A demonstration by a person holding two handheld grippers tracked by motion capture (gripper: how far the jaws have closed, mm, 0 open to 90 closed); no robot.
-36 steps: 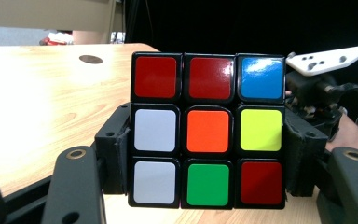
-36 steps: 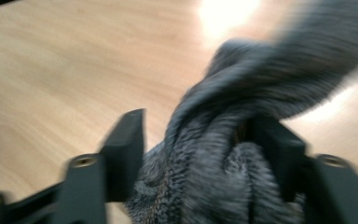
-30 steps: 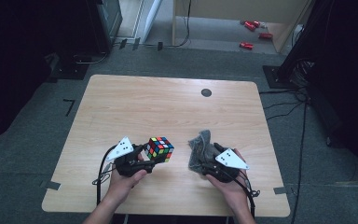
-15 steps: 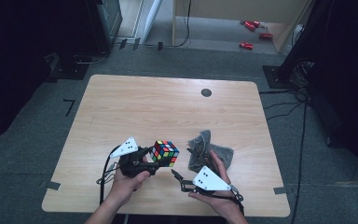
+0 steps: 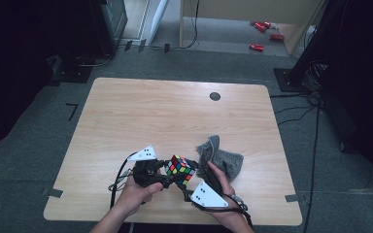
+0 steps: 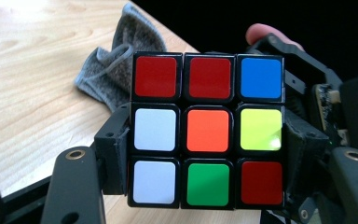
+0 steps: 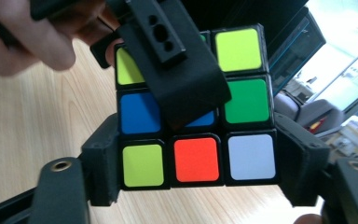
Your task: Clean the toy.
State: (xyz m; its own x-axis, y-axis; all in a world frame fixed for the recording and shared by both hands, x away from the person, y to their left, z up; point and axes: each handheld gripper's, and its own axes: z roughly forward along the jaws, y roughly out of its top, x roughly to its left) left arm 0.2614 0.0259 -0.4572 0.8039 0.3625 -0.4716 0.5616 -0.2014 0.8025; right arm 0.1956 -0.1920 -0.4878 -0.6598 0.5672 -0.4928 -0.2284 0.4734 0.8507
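Note:
A scrambled Rubik's cube (image 5: 179,170) hangs just above the near edge of the wooden table (image 5: 175,111). My left gripper (image 5: 171,175) comes in from the left and is shut on it; in the left gripper view its pads (image 6: 116,154) clamp the cube (image 6: 207,130) on both sides. My right gripper (image 5: 187,187) reaches up from the near right. Its jaws have just been closing, and in the right gripper view both pads (image 7: 105,163) press the bottom layer of the cube (image 7: 196,158). One black finger (image 7: 177,70) of the left gripper crosses that face.
A crumpled grey cloth (image 5: 223,158) lies on the table just right of the cube, beside my right hand. A small dark round hole (image 5: 215,96) sits near the far edge. Cables and red items lie on the floor beyond the table.
My right gripper has left the grey cloth and moved left to the cube, and its jaws now flank it. The left gripper has kept hold of the cube, nearly still.

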